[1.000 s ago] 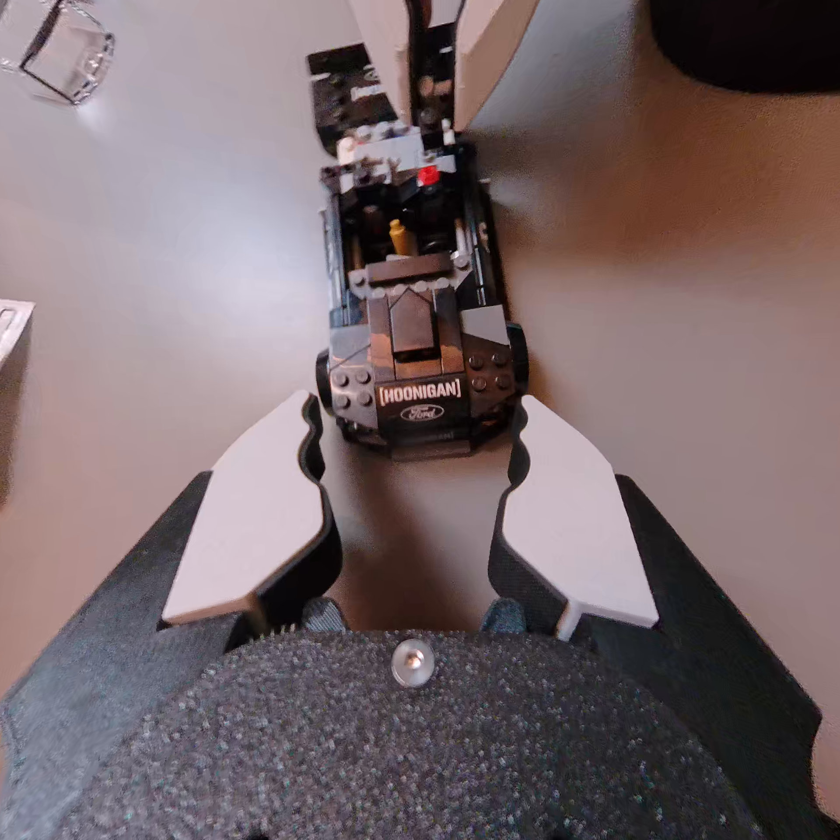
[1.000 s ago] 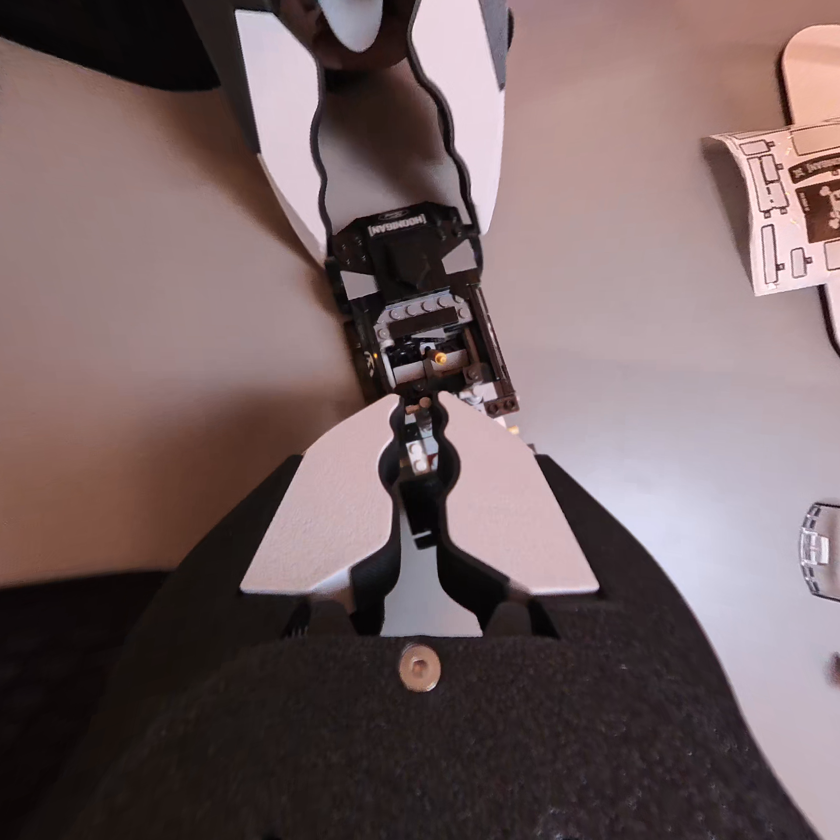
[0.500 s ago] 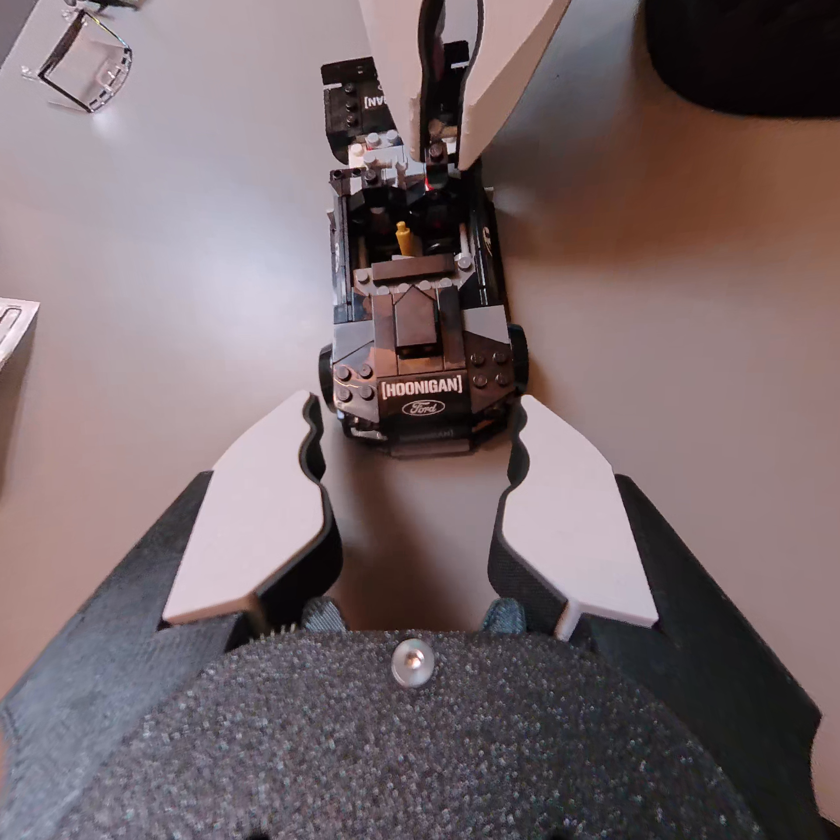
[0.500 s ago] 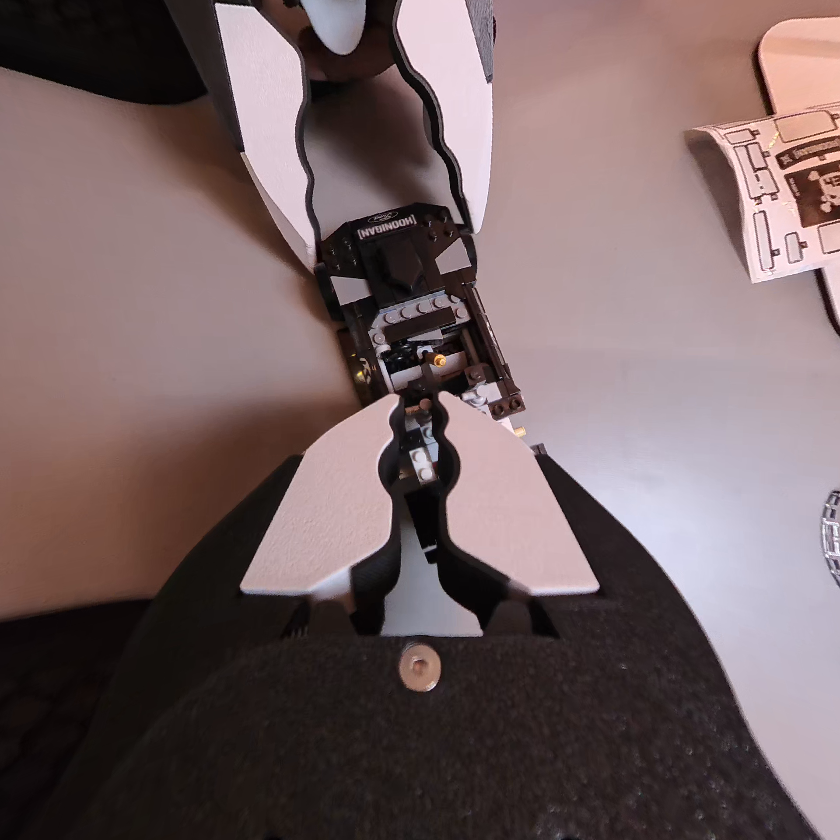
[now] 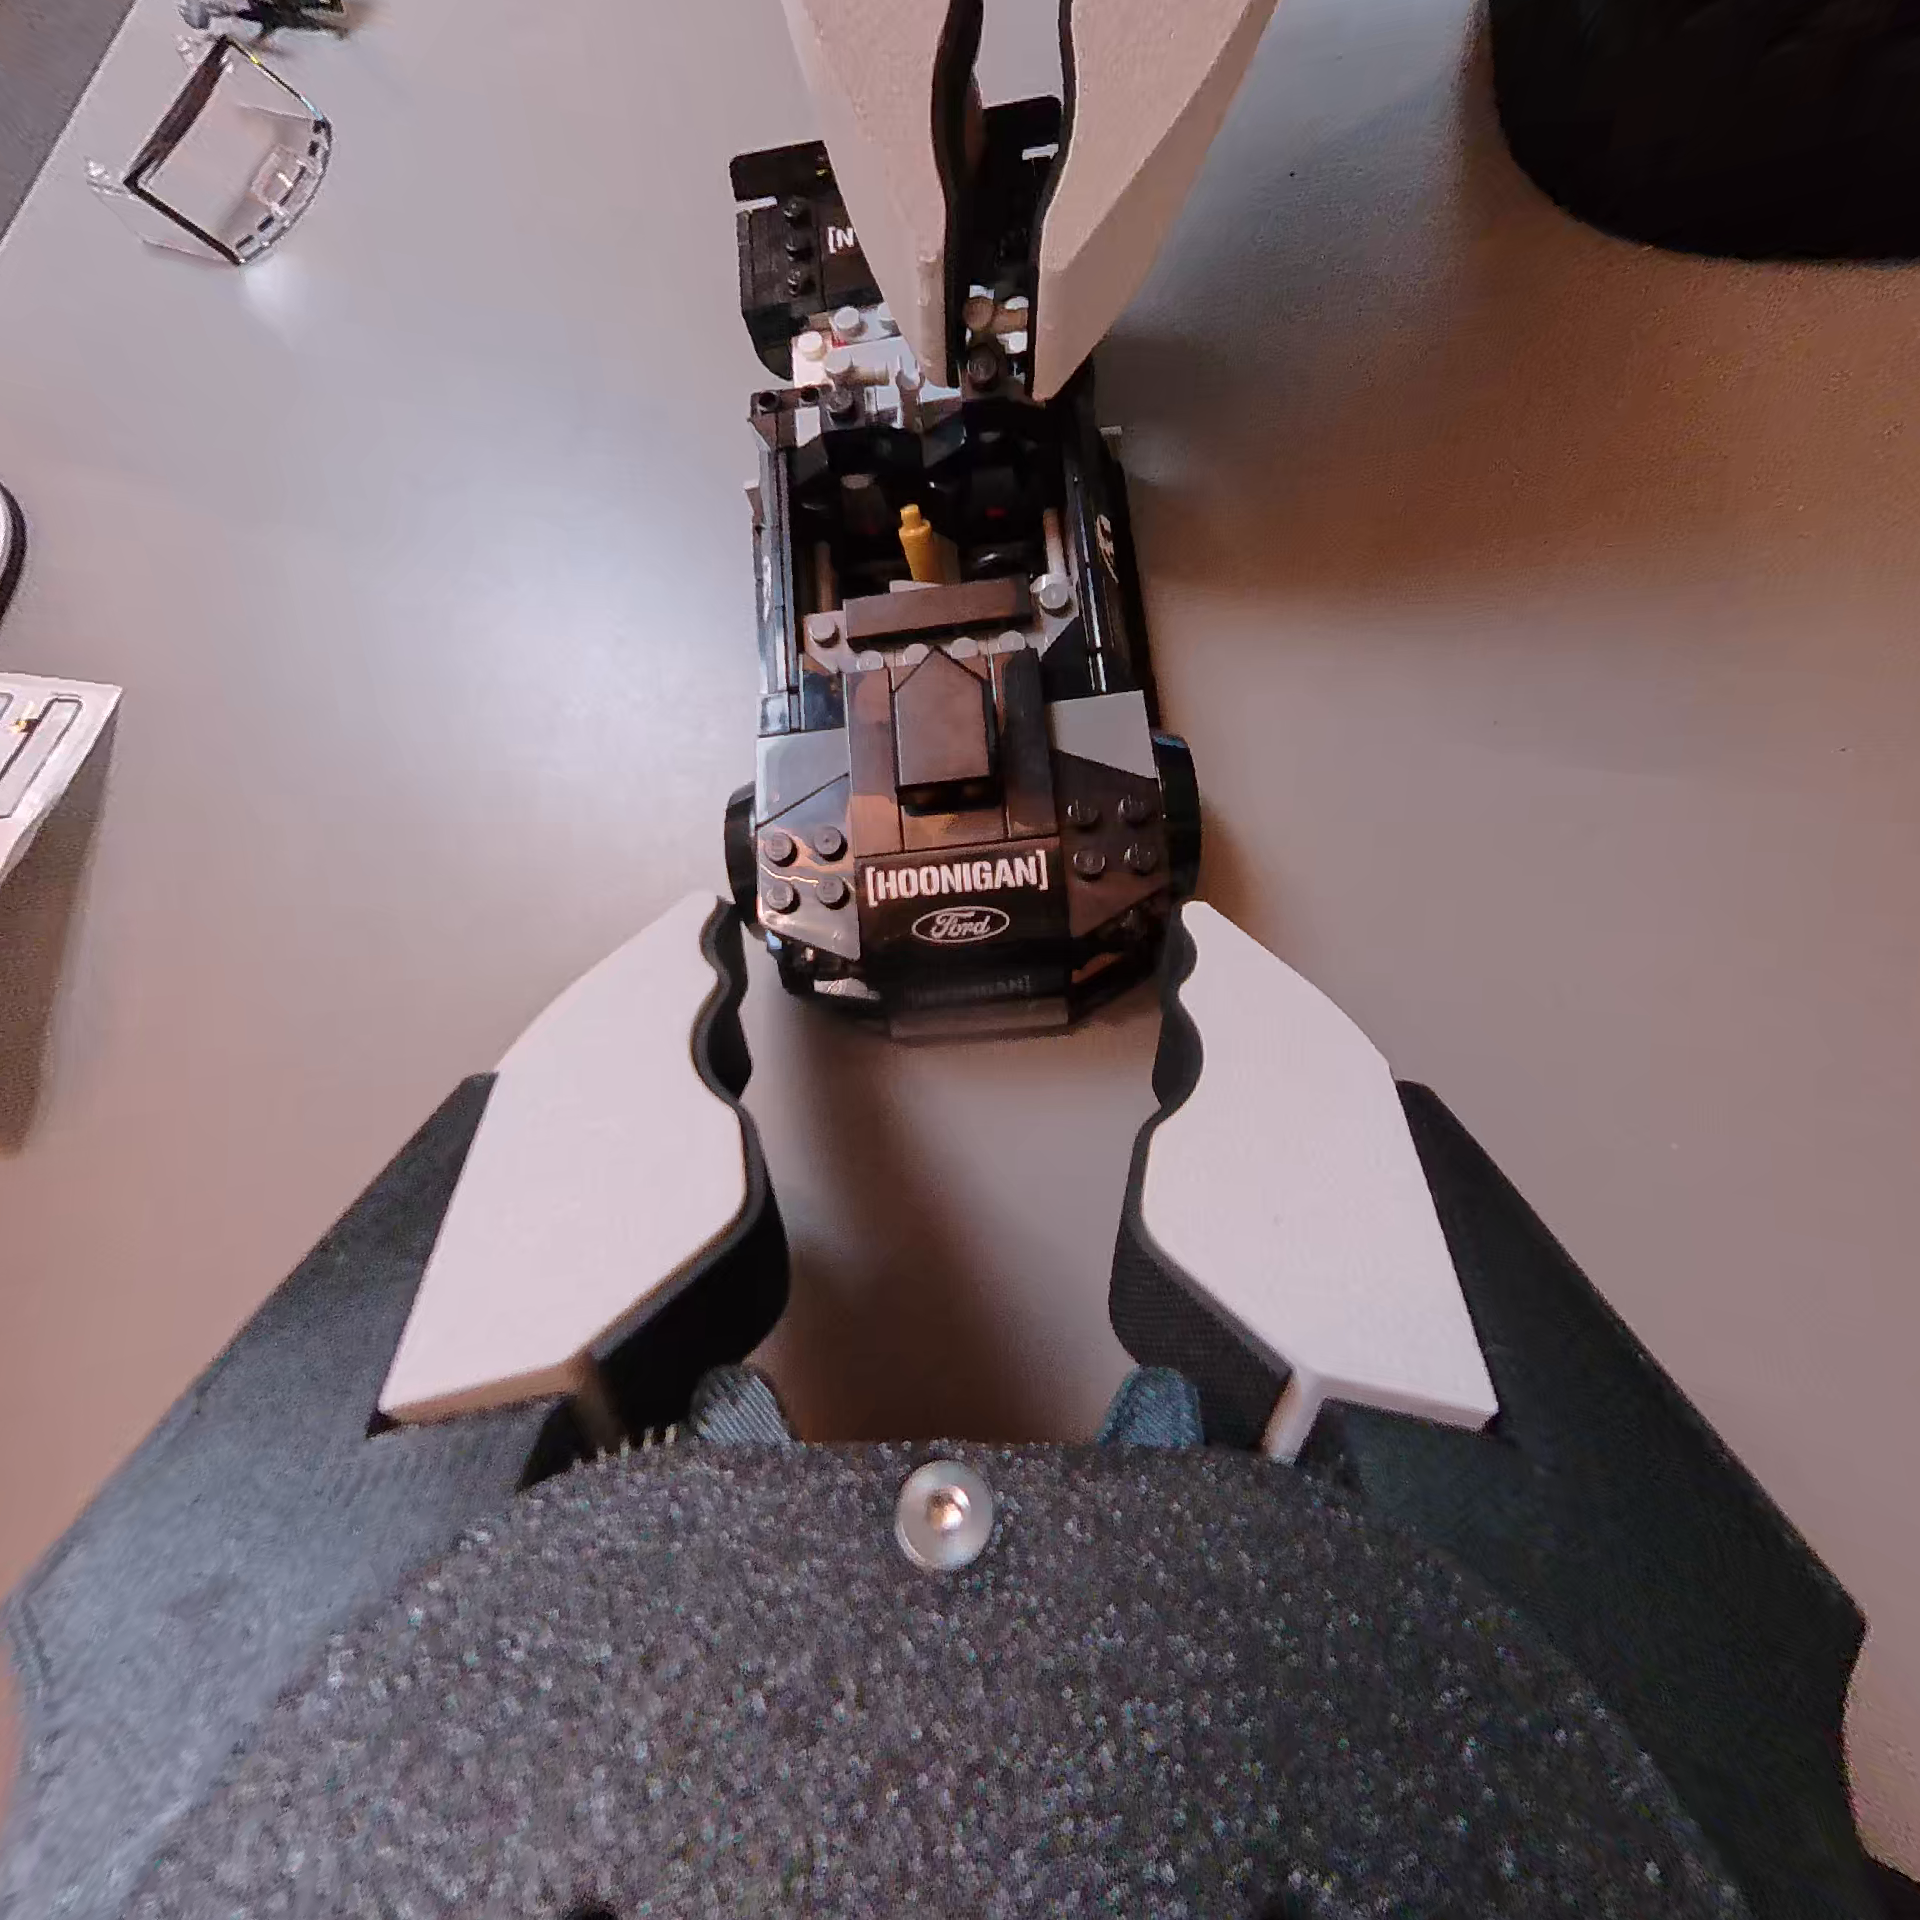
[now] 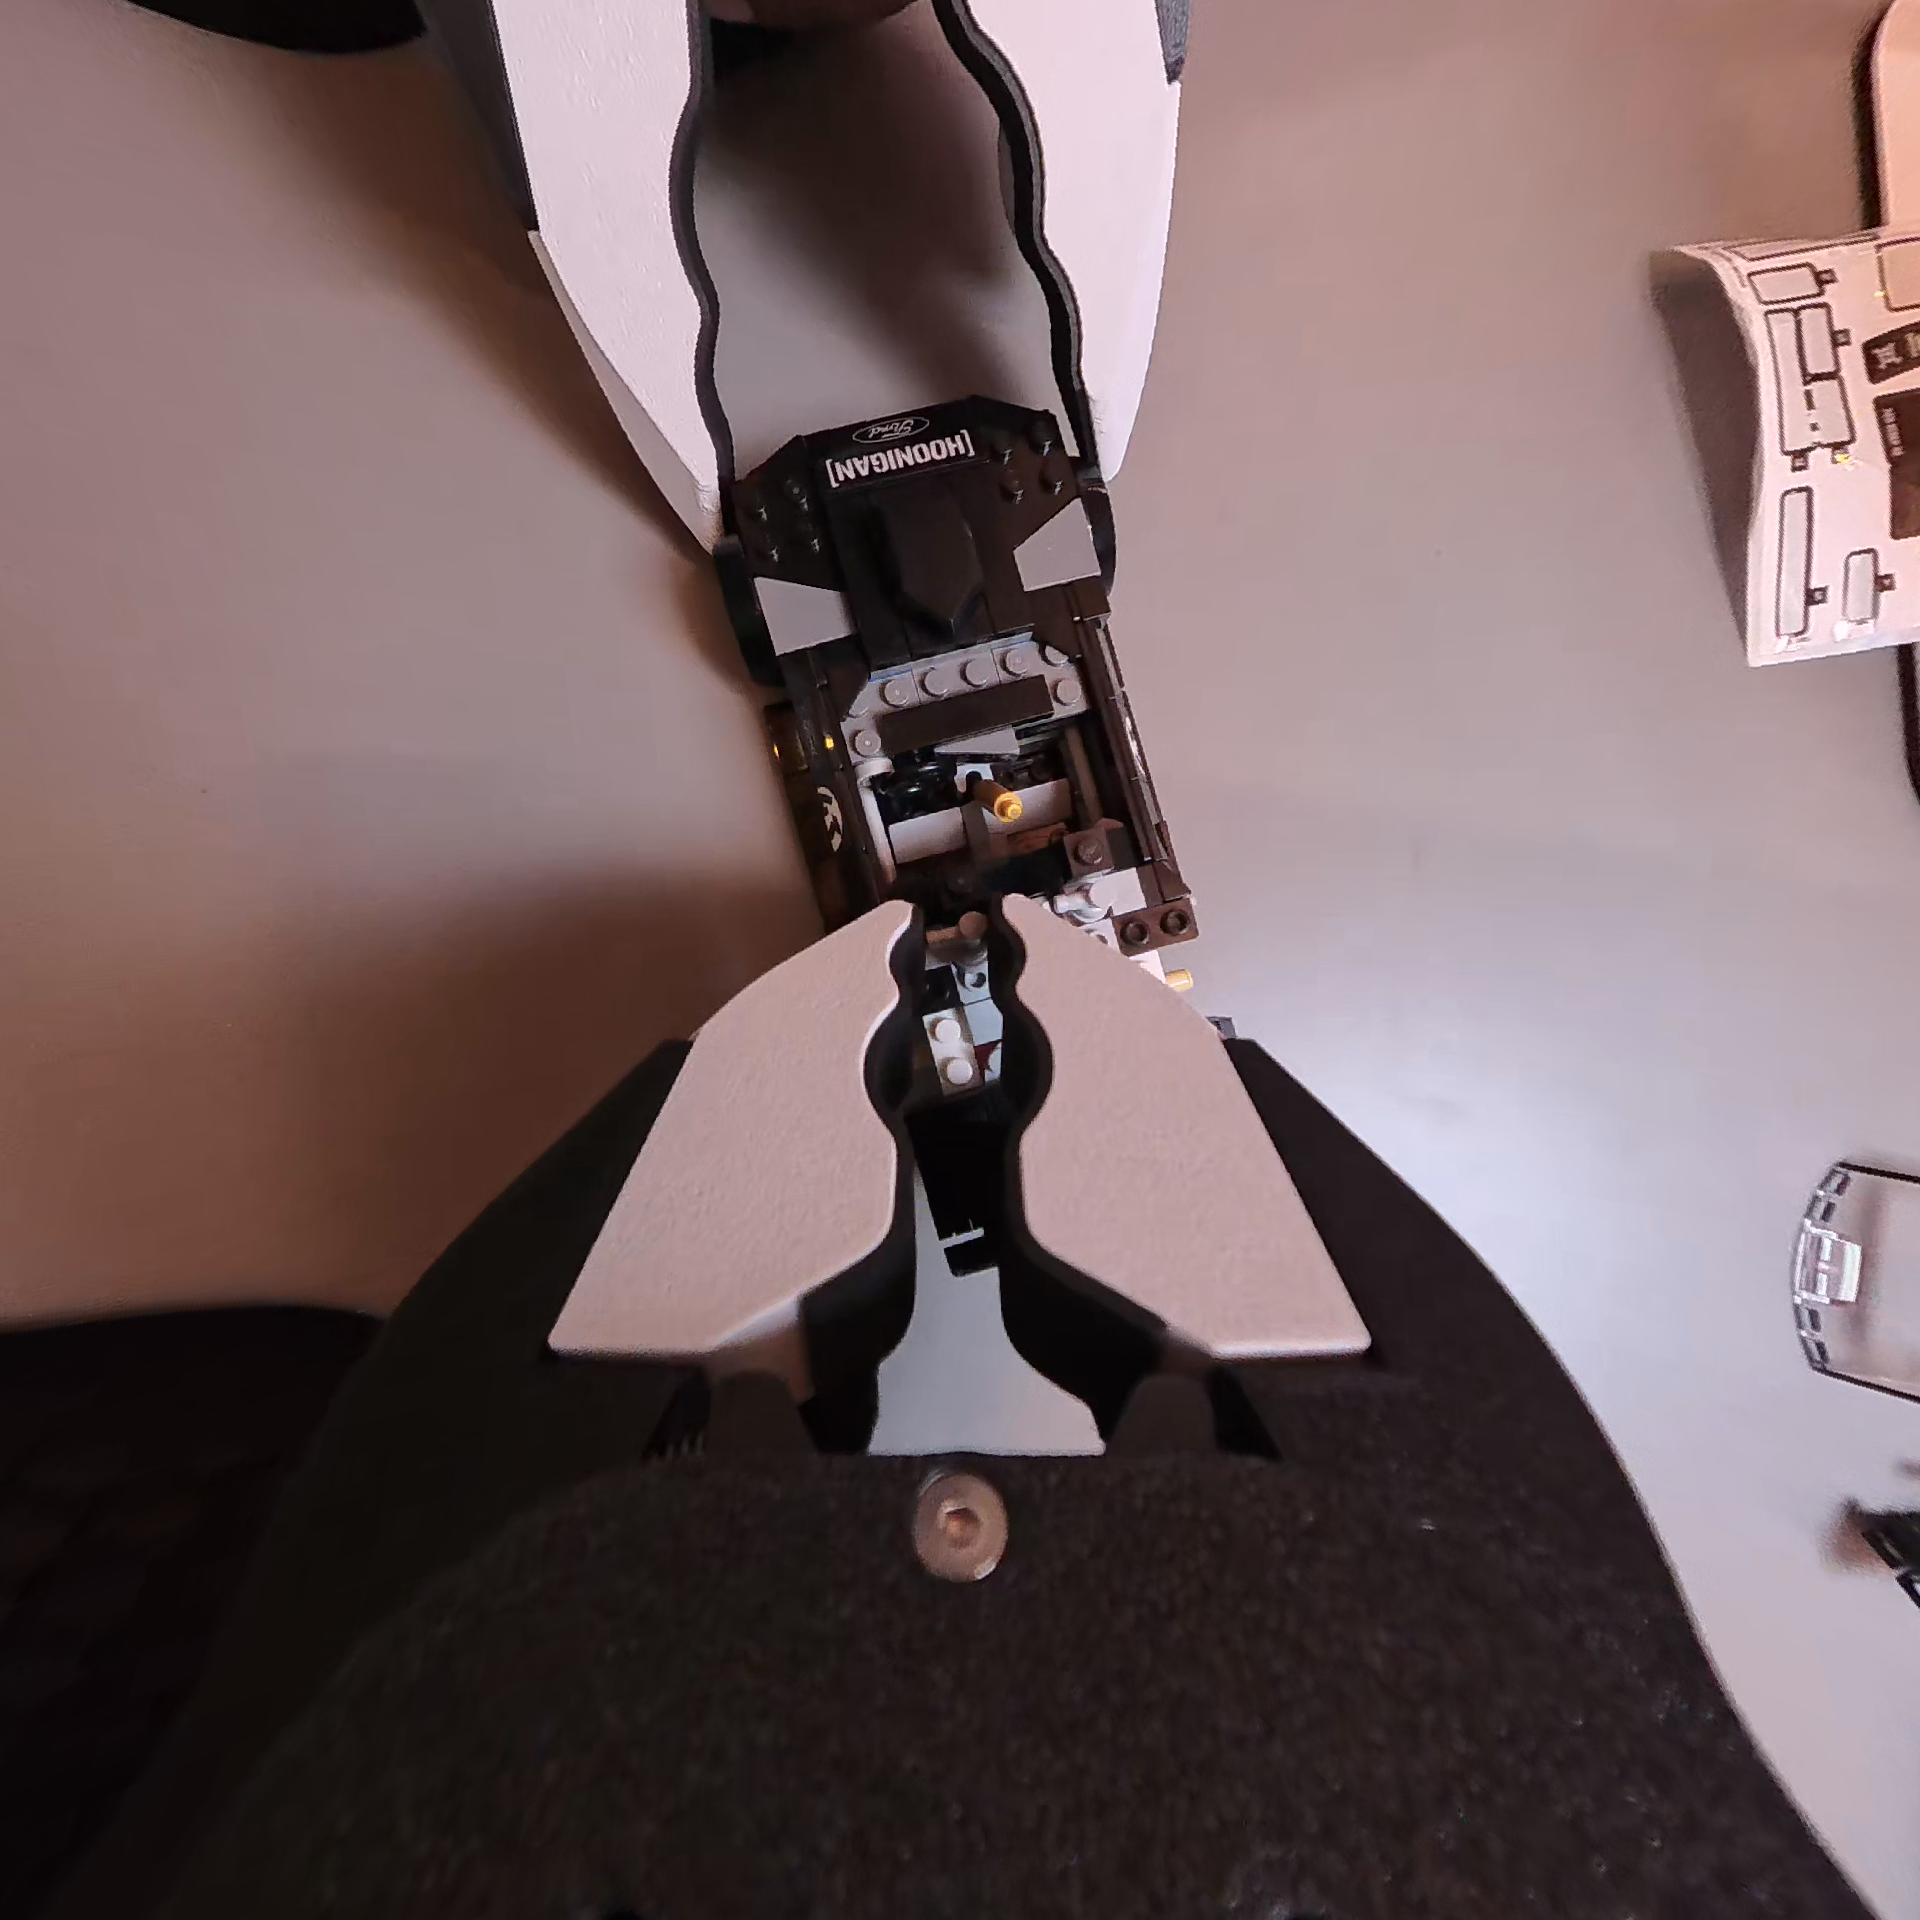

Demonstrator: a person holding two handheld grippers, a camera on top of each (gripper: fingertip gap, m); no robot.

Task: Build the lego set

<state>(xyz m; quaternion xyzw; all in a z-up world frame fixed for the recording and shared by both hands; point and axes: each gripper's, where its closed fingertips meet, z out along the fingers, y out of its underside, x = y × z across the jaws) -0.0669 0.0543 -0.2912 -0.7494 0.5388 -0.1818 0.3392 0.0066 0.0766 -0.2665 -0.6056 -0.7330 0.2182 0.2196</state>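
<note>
Sitting on the grey table (image 5: 416, 623), the black lego car (image 5: 956, 727) lies lengthwise between the two hand-held tools, its nose toward the left gripper (image 5: 951, 945) and its tail toward the right gripper (image 6: 958, 920). The open cockpit serves as the one container here: a small yellow lever piece (image 5: 914, 540) stands upright inside it, behind a dark flat bar, with grey studded plates along the cockpit's front edge.

The left gripper points along the tabletop at the car's nose, jaws spread wide apart and holding nothing; the tip of its left finger lies just beside the front wheel, the right tip near the opposite front corner, and I cannot tell whether either touches.

The right gripper comes in from the opposite end, angled down over the car's rear, jaws drawn nearly together with only a narrow gap between the tips. A small dark piece (image 6: 971, 925) with a grey stud sits in that gap at the back of the cockpit, and the fingers appear clamped on it.

Beyond the left gripper, off to its left, a clear windscreen piece (image 5: 223, 171) lies well apart from the car. To the right gripper's far right lies a curled sticker sheet (image 6: 1808, 447).
</note>
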